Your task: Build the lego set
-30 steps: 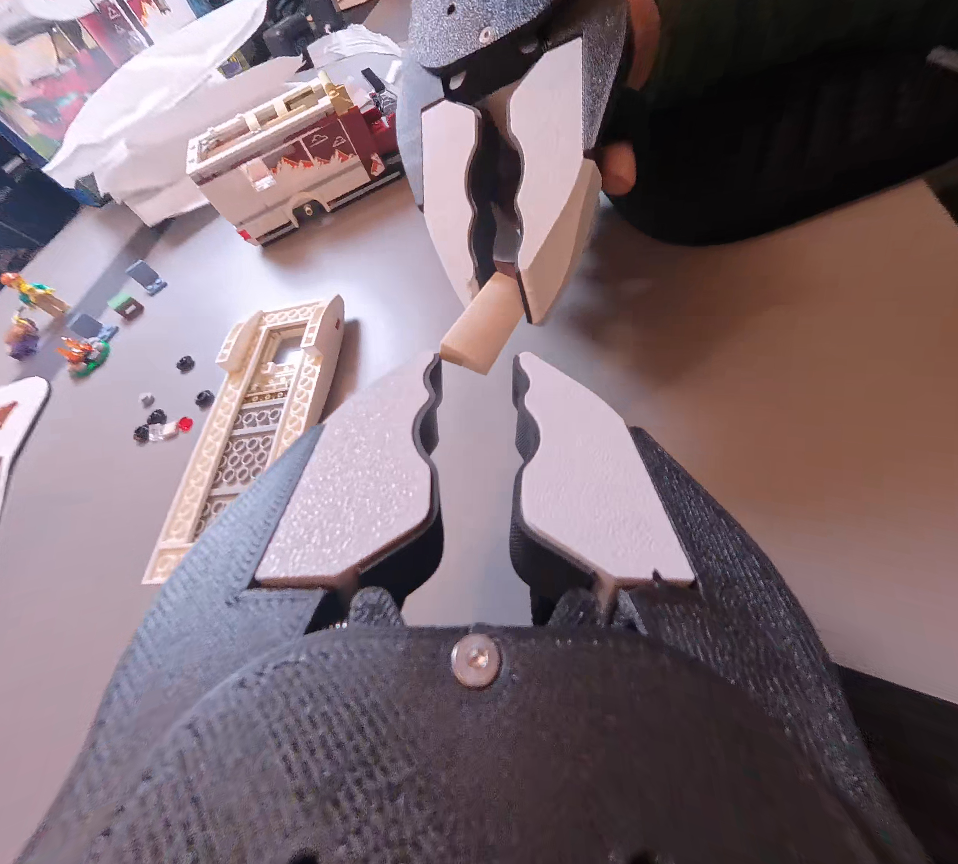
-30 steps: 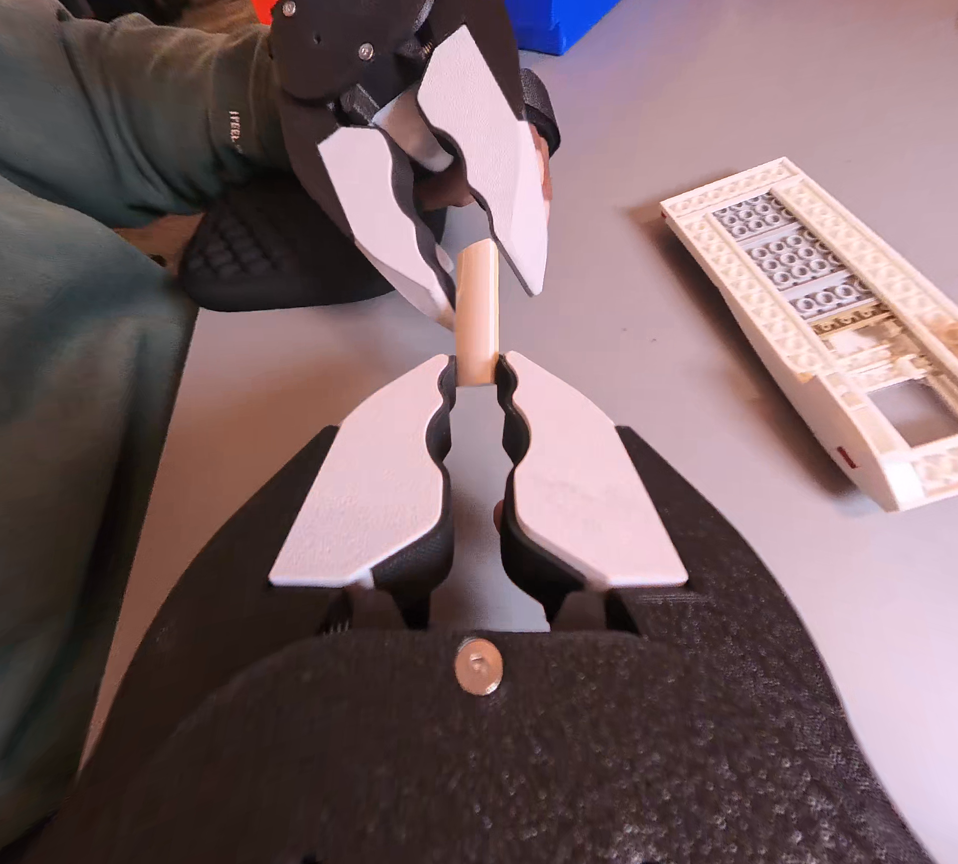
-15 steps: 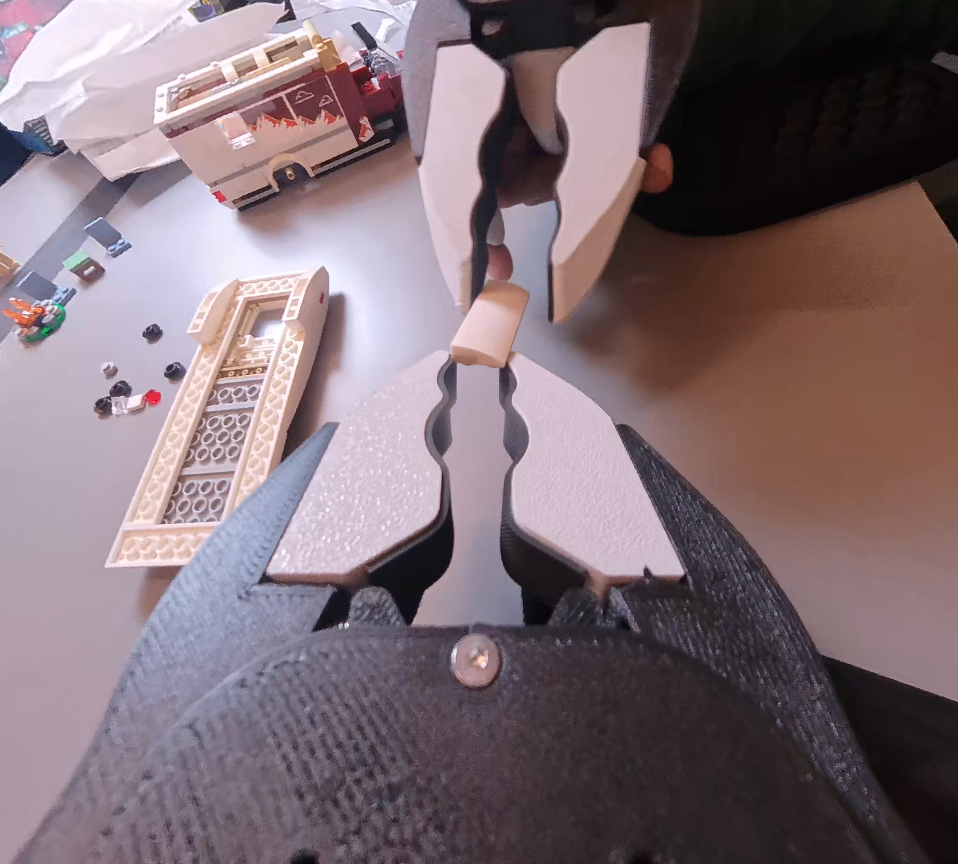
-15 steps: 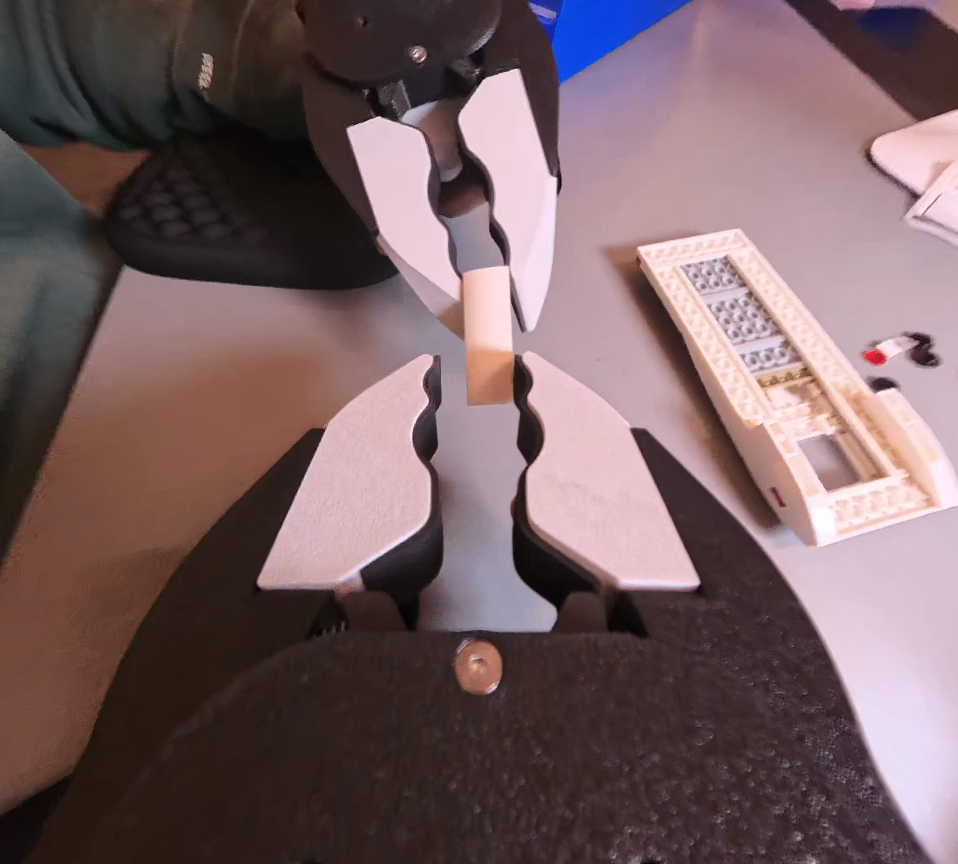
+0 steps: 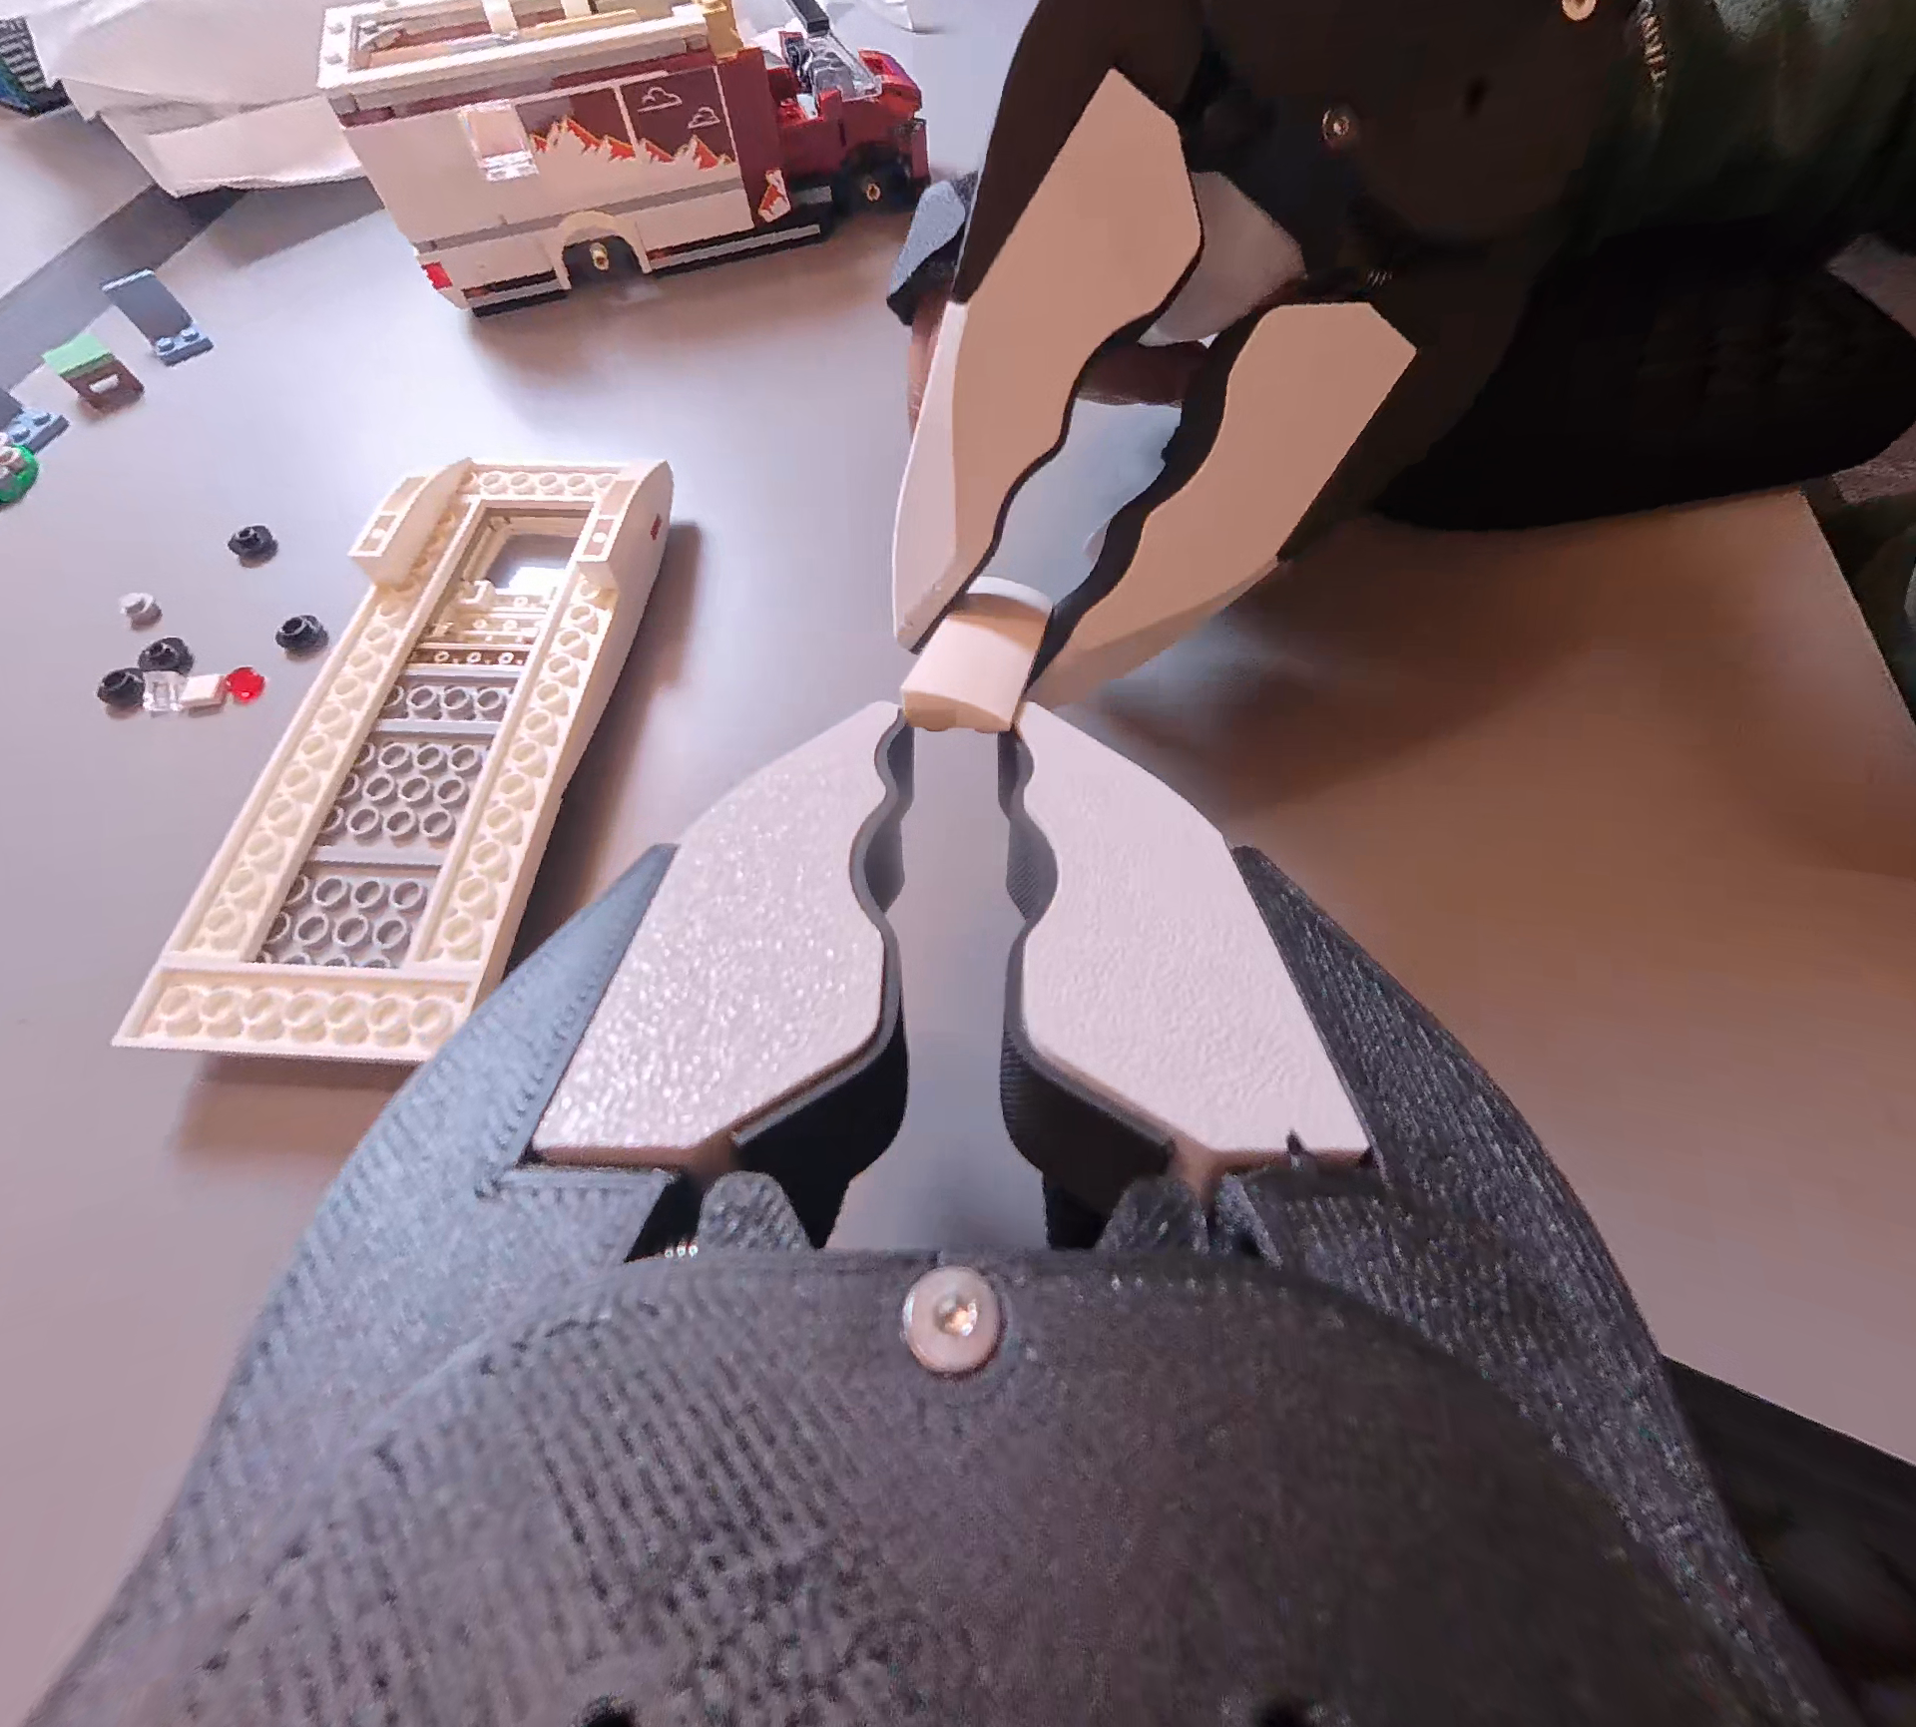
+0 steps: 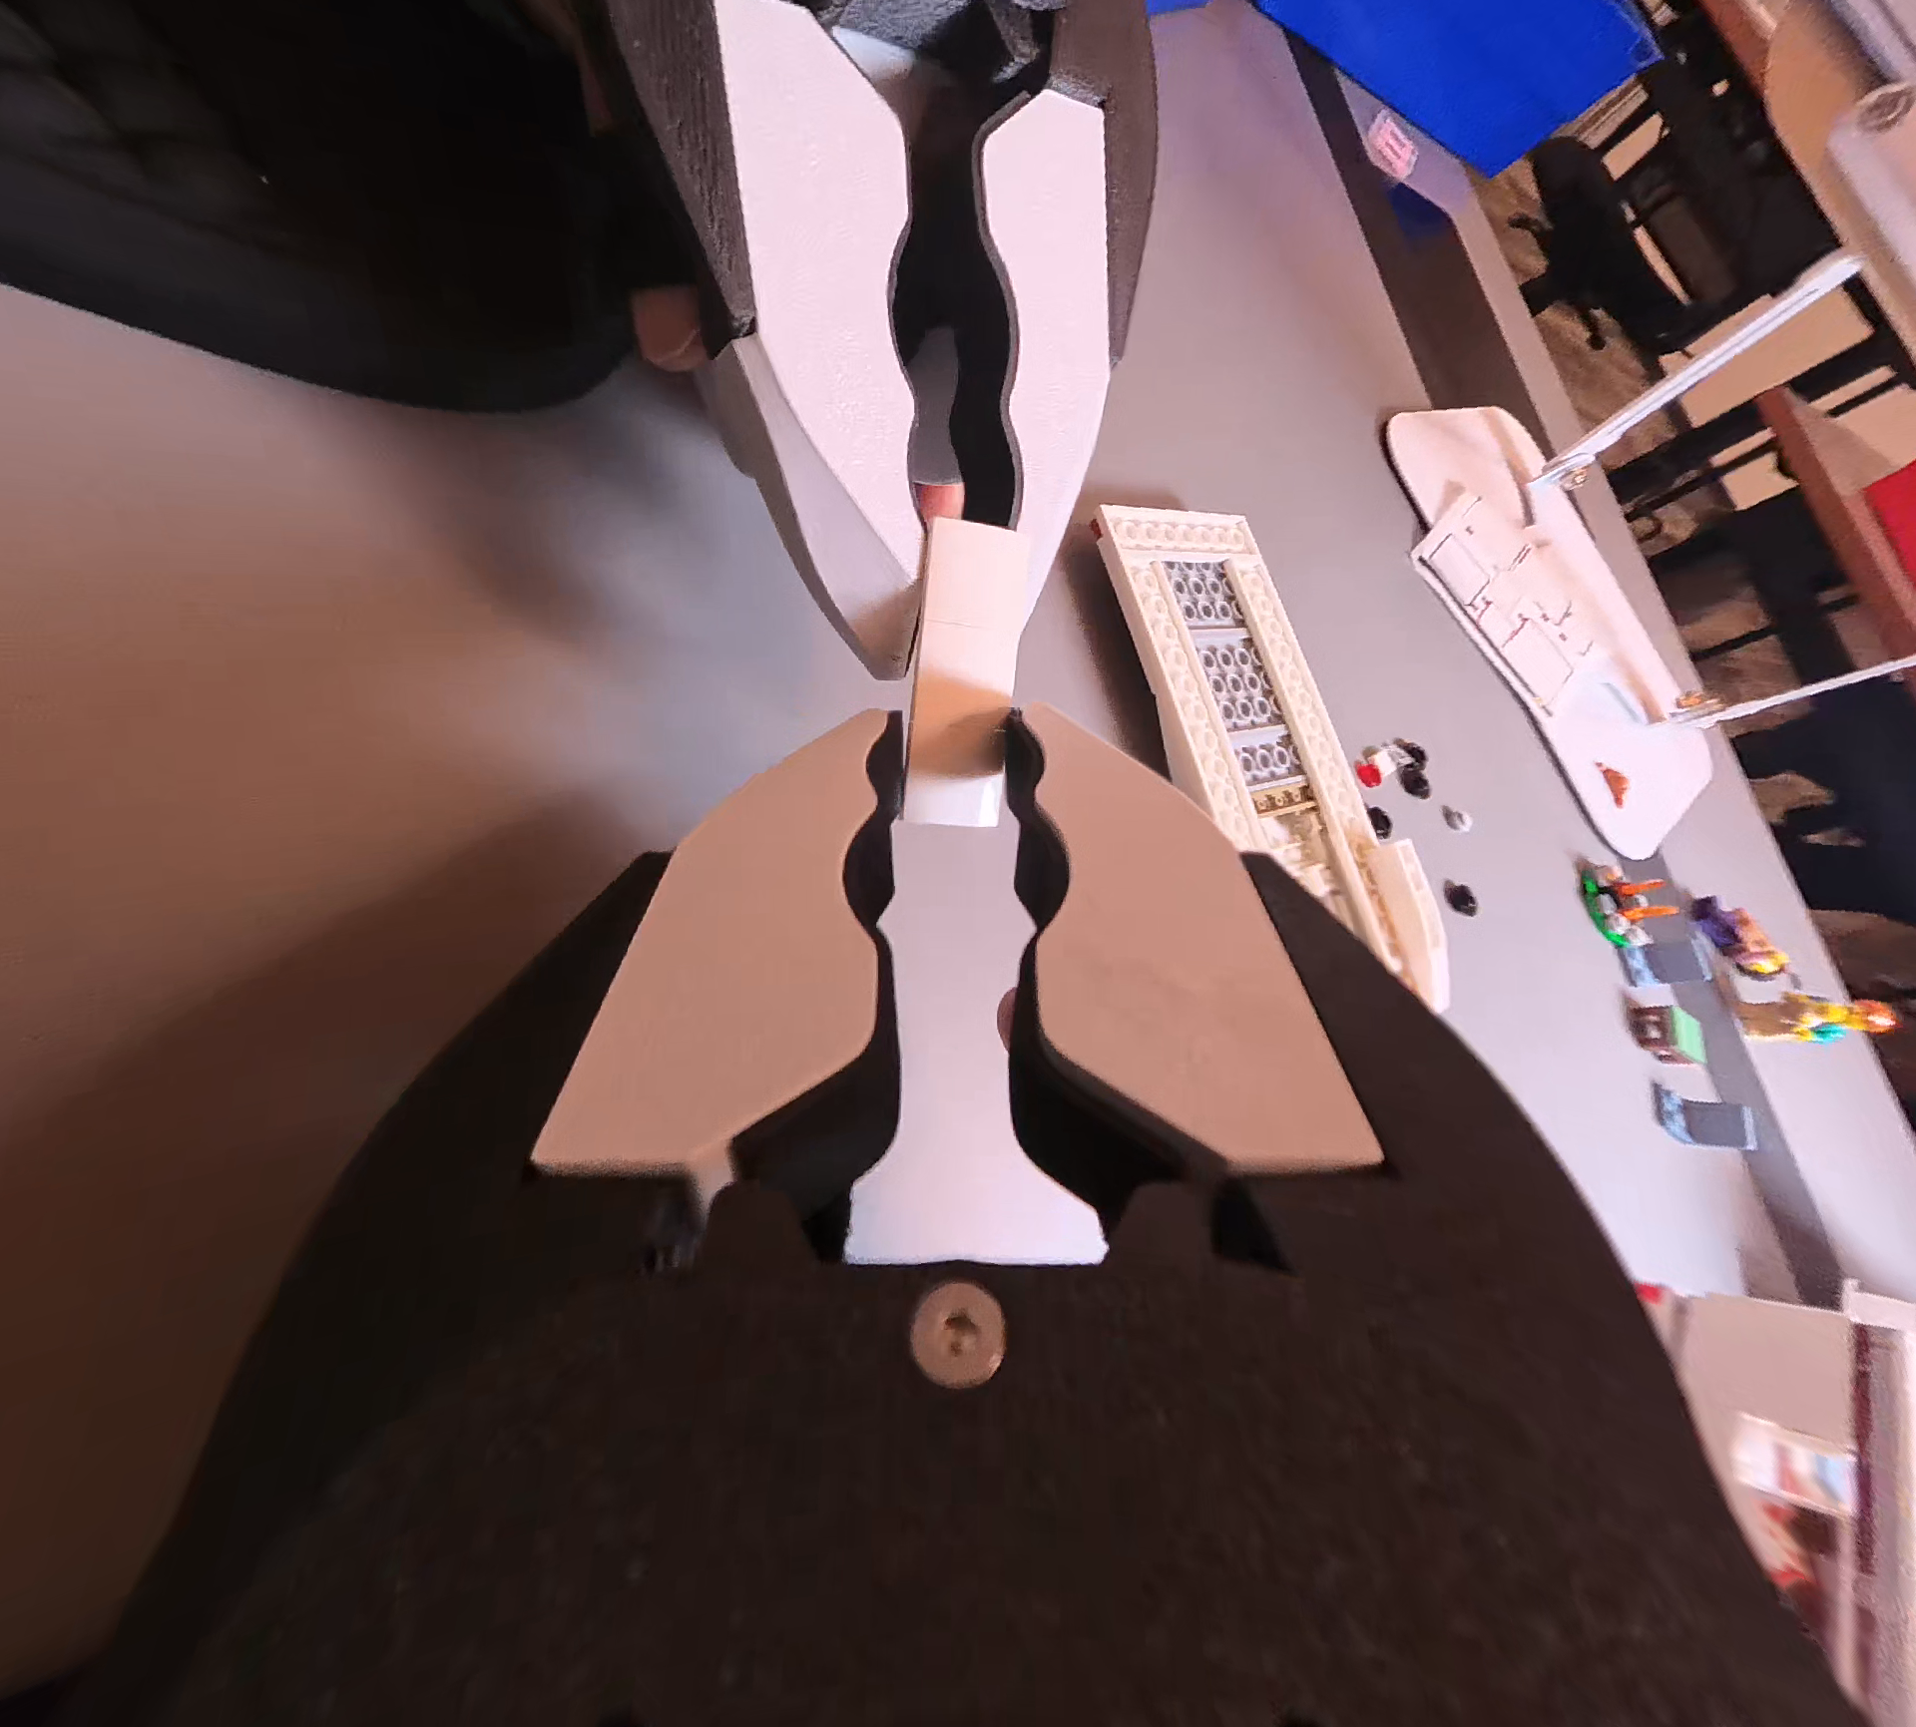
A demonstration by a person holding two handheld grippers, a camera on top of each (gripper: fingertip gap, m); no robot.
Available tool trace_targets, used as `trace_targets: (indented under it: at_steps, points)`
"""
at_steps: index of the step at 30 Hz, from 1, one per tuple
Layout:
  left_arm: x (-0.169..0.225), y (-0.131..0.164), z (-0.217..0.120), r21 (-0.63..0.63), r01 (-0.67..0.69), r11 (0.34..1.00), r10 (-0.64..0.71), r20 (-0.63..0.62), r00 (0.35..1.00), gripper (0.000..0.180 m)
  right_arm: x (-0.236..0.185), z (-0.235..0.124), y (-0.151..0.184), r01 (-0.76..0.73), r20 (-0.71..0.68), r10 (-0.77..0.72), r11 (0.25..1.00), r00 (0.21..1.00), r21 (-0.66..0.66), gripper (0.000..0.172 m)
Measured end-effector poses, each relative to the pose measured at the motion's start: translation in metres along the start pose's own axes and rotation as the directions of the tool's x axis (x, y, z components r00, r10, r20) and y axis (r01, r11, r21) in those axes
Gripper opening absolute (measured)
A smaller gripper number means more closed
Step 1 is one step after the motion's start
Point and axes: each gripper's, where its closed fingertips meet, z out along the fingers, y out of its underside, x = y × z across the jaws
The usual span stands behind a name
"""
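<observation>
Both grippers pinch one cream brick point(image 5: 969, 677) w/ their tips: left gripper point(image 5: 956, 724), right gripper point(image 6: 952, 750) (white roof panel point(image 5: 415, 775) lies just beside).

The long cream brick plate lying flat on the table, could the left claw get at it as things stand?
Probably not right away. The way to the cream brick plate looks free, with bare table between, but the left claw is closed on a small cream piece that the right claw grips too.
</observation>
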Motion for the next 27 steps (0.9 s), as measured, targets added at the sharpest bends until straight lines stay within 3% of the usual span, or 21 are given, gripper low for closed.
trace_targets:
  at_steps: [5, 15, 27]
  points:
    - [-0.005, 0.001, 0.001, -0.004, -0.048, 0.999, 0.048, 0.049, 0.998, 0.023, -0.004, -0.002, 0.012, -0.126, 0.084, 0.131, 0.99, 0.988, -0.061, 0.017]
    - [-0.02, -0.007, -0.008, 0.05, -0.05, 0.998, 0.042, 0.144, 0.989, 0.029, -0.016, -0.007, 0.038, -0.143, 0.152, 0.181, 0.963, 0.972, -0.229, 0.017]
    - [-0.025, -0.008, -0.01, 0.048, -0.065, 0.997, 0.055, 0.185, 0.981, 0.028, -0.014, -0.007, 0.042, -0.15, 0.15, 0.189, 0.959, 0.97, -0.241, 0.021]
